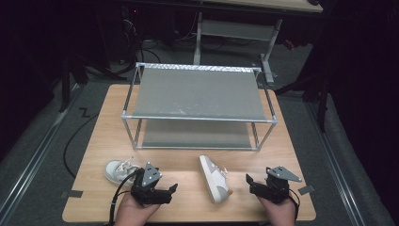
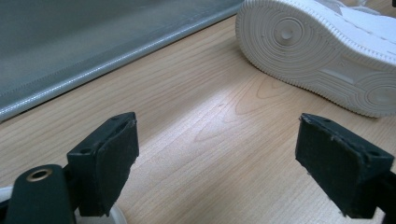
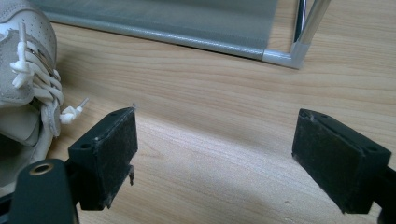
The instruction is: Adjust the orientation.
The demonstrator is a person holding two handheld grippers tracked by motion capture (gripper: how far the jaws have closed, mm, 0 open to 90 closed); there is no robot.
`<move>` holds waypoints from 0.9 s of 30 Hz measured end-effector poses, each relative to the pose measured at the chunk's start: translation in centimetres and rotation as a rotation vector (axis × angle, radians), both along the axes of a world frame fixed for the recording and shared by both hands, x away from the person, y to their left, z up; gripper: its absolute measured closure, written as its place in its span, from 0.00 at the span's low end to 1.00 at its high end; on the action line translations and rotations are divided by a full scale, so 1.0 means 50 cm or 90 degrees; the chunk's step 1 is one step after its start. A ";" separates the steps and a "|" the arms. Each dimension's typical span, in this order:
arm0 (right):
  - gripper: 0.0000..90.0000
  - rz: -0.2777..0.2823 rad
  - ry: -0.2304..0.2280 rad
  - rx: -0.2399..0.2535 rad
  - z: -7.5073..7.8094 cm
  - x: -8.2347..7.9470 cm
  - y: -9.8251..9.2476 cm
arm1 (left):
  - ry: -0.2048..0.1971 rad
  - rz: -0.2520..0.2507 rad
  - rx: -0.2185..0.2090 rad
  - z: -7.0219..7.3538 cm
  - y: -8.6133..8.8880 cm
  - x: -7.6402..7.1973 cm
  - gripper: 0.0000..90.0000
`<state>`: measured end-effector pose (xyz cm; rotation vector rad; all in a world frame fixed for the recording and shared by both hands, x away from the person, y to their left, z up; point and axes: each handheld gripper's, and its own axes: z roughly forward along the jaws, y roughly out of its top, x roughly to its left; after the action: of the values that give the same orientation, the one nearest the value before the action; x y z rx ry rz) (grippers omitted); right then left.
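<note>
Two pale sneakers lie on the wooden table (image 1: 99, 141). One sneaker (image 1: 214, 179) rests on its side in the middle front, its ribbed white sole (image 2: 317, 51) facing my left gripper and its laces (image 3: 32, 79) facing my right. The other sneaker (image 1: 116, 170) stands at the front left, just behind my left gripper (image 1: 170, 192). That gripper points right toward the middle shoe, jaws open and empty (image 2: 217, 154). My right gripper (image 1: 250, 184) points left from the front right, a short way from the same shoe, also open with bare wood between its pads (image 3: 215, 154).
A two-tier metal shoe rack (image 1: 197, 117) with grey fabric shelves stands at the back of the table. Its lower shelf (image 2: 70, 37) and one corner leg (image 3: 303, 28) are close ahead of the grippers. Dark floor and cables surround the table.
</note>
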<state>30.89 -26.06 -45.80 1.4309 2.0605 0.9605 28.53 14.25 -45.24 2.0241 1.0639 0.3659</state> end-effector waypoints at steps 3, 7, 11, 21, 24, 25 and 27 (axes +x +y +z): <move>0.19 0.001 -0.002 0.003 0.001 -0.002 -0.005 | 0.000 0.000 -0.007 0.003 -0.003 0.003 0.17; 0.22 -0.003 0.000 0.006 0.000 -0.009 -0.011 | -0.002 -0.001 -0.018 0.009 -0.007 0.008 0.17; 0.25 -0.009 -0.001 0.012 0.002 -0.014 -0.018 | -0.003 0.004 -0.022 0.015 -0.002 0.009 0.18; 0.26 -0.004 -0.003 0.019 0.003 -0.006 -0.014 | -0.047 0.134 -0.005 0.065 0.108 -0.009 0.27; 0.27 -0.001 -0.003 0.022 0.003 -0.002 -0.014 | -0.053 0.189 0.014 0.064 0.137 -0.018 0.32; 0.27 0.002 -0.003 0.023 0.003 0.000 -0.015 | -0.054 0.238 0.056 0.051 0.156 -0.027 0.34; 0.27 0.001 0.000 0.025 0.003 0.001 -0.015 | -0.046 0.257 0.074 0.041 0.162 -0.029 0.35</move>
<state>30.93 -26.80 -45.67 1.4485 2.0534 1.0074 27.09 22.34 -43.20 1.8708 1.4343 0.7169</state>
